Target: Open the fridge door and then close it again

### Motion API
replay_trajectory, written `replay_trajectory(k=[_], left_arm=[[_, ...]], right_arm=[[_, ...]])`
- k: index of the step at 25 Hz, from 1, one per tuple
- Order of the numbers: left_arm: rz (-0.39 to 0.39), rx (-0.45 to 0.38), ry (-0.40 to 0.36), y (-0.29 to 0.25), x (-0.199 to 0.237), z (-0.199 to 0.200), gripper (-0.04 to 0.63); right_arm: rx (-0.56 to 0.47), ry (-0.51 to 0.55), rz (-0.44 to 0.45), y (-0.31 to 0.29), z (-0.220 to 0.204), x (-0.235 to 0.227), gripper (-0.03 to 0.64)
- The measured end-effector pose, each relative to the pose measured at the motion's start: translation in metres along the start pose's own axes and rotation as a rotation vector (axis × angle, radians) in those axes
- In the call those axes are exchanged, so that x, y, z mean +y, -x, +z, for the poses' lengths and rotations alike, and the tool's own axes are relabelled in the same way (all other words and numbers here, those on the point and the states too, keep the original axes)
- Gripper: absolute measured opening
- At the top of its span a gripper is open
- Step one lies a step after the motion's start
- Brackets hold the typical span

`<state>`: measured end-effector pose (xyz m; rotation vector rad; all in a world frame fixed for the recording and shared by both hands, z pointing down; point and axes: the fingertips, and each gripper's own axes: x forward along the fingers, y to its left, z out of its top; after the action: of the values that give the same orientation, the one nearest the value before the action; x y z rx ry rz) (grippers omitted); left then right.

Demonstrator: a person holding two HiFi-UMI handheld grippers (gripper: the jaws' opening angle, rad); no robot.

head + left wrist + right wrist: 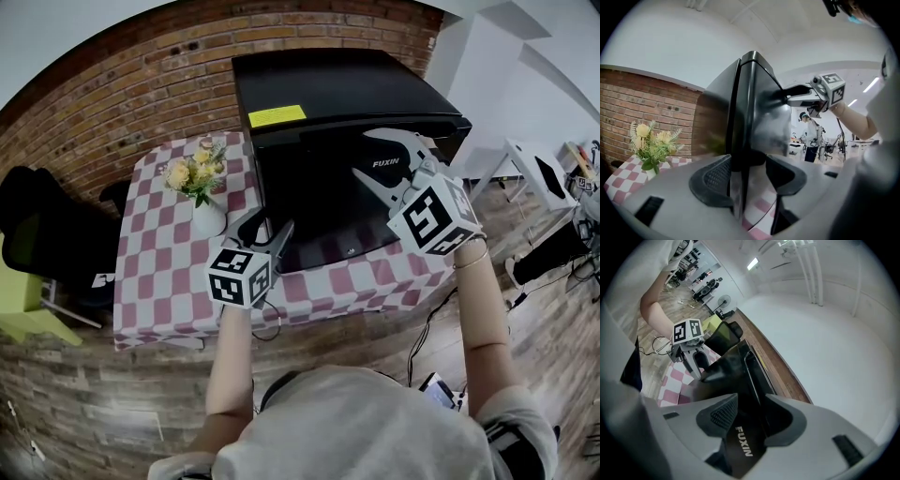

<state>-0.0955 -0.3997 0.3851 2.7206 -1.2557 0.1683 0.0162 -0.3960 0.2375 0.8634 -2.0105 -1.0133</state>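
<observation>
A black mini fridge (328, 84) stands on a table with a pink checked cloth (159, 272), its glossy door (319, 202) facing me. My left gripper (267, 234) sits at the door's lower left corner. In the left gripper view its pads close on the door's edge (746, 140), which fills the gap between them. My right gripper (380, 167) is at the door's upper right corner. Its jaws stand wide on either side of the corner that bears the FUXIN lettering (744, 441), and the pads do not press on it.
A white vase of pale flowers (202, 183) stands on the cloth just left of the fridge, close to my left gripper. A brick wall (112, 94) runs behind. A dark chair (37, 216) is at far left, a white desk (534, 169) at right, cables (427, 328) on the floor.
</observation>
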Motion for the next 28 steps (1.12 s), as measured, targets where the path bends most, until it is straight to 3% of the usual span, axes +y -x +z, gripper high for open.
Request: replay_trajectory(k=[11,19,28], left_arm=[[0.005,-0.053,-0.002,-0.0002,0.0010,0.0001,0.216],[0.020,-0.079,-0.014,0.0024,-0.0002,0.0005,0.215],[0.015,-0.040,-0.023,0.0053,-0.0055,-0.0012,0.209]], right_arm=[[0.046,0.060,0.130,-0.0046,0.0000,0.0032,0.157],[0.061,0.066,0.168,-0.0030,0.0006,0.0039,0.141],[0.058,0.050,0.176,0.0013,0.0010,0.0045,0.133]])
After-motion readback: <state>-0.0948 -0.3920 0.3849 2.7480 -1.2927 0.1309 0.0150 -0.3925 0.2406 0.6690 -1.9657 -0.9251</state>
